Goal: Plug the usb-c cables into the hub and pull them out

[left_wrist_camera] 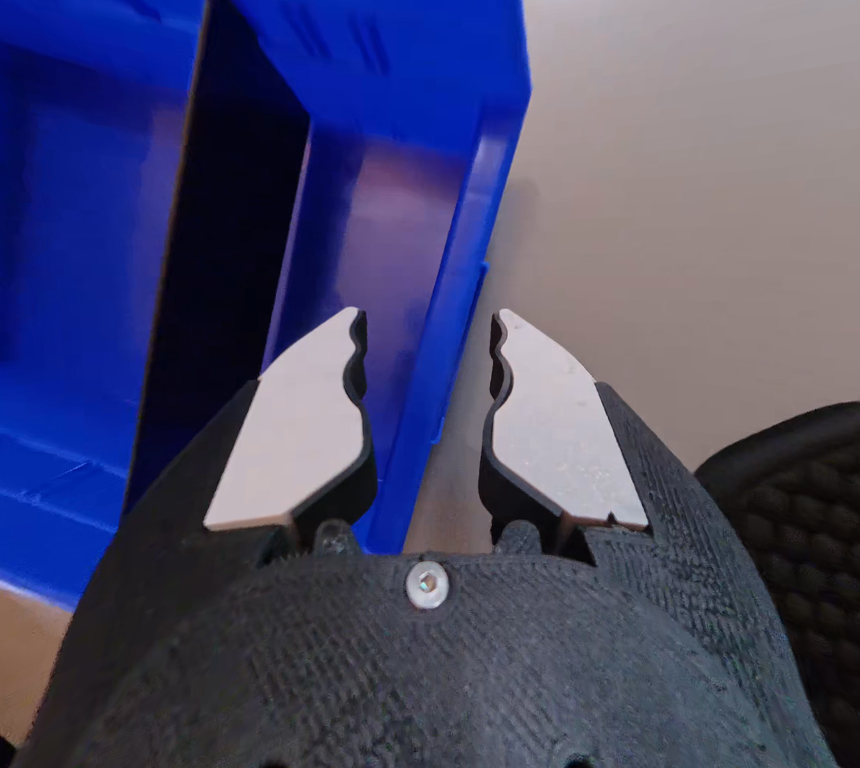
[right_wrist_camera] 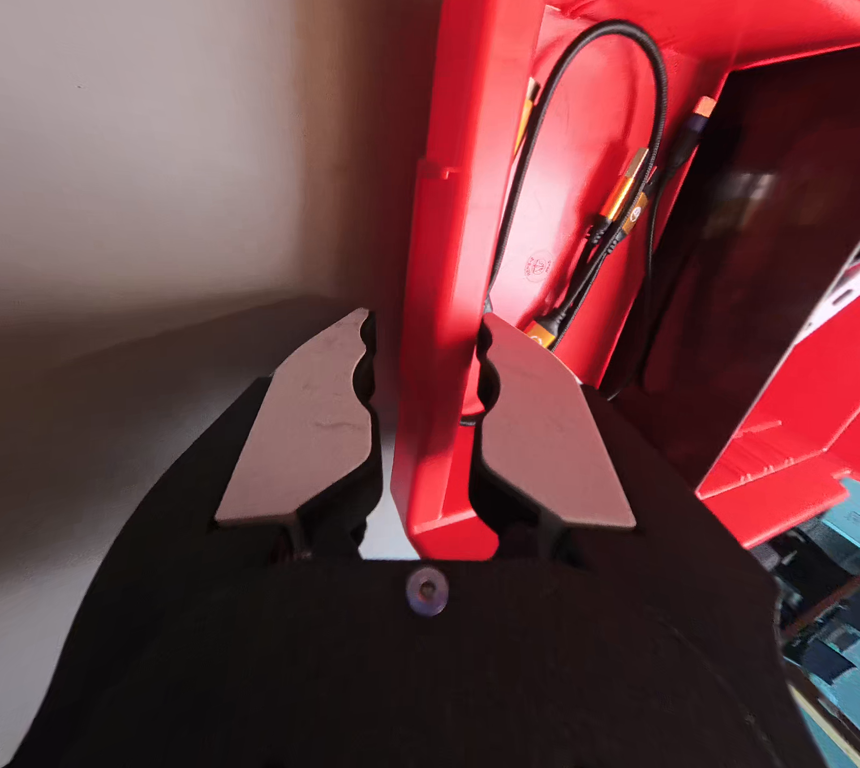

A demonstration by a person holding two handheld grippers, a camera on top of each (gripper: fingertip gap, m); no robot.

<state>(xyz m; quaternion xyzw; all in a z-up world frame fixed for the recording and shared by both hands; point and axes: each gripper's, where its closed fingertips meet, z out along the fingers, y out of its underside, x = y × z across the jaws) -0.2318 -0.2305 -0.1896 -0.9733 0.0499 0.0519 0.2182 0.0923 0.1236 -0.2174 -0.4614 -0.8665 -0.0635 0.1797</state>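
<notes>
In the right wrist view several black braided USB cables with orange plugs lie in the left compartment of a red bin. My right gripper straddles this bin's left wall, one finger outside and one inside, and looks closed on it. A blurred grey object sits in the dark compartment beyond; I cannot tell if it is the hub. In the left wrist view my left gripper is open and astride the right wall of a blue bin without touching it. That compartment shows nothing inside.
A black divider splits the blue bin. A black mesh object sits at the lower right of the left wrist view. Both bins stand on a pale table. Blurred clutter lies right of the red bin. My hands' fingertips stand some 50 cm from each other.
</notes>
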